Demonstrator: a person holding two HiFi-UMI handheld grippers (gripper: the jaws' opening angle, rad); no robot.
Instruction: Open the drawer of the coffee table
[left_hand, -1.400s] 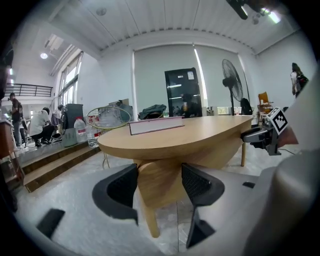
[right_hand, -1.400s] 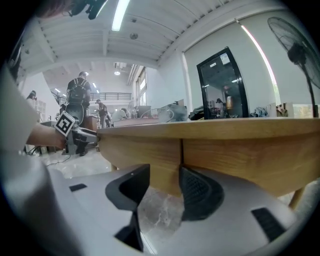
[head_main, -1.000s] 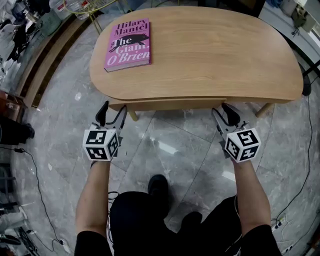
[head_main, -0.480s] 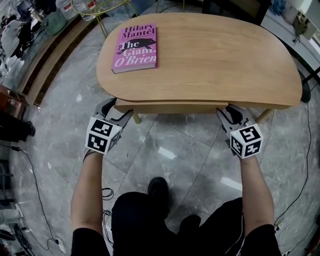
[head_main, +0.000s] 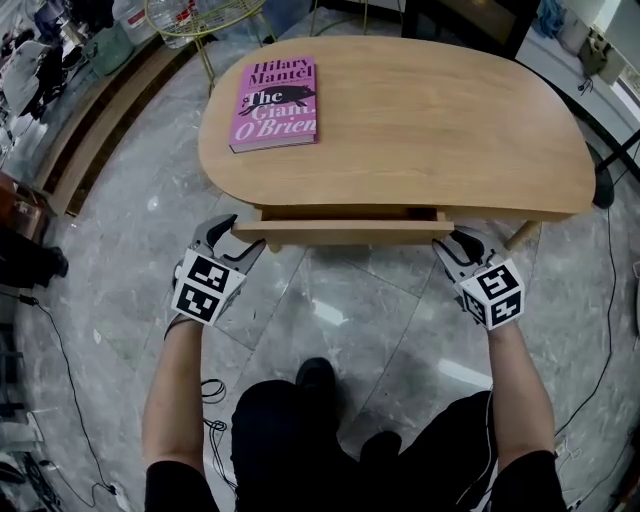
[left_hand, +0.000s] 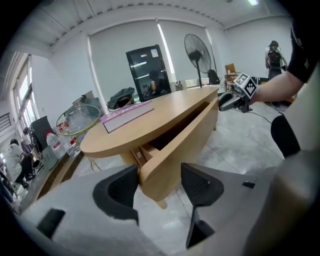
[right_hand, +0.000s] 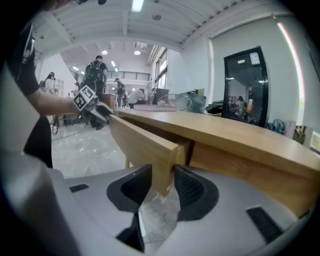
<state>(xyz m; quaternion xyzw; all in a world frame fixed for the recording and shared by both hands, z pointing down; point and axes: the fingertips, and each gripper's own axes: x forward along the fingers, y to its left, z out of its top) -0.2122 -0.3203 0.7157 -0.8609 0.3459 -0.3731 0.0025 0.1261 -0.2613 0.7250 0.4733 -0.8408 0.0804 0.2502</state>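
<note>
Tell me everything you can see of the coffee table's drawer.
The drawer is light wood like the table top, with a long plain front and no handle showing. It stands pulled partly out, a dark gap behind it. The right gripper pinches its right end, jaws just eased; the left gripper's jaws, just narrowing, straddle its left end without clamping.

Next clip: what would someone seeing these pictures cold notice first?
The bright pink book lies flat on the far left of the pale wooden coffee table. Below its near edge the drawer stands pulled out a little. The left gripper, fingers just closing yet apart, straddles the drawer's left end; the right gripper, just easing slightly, clamps its right end.
</note>
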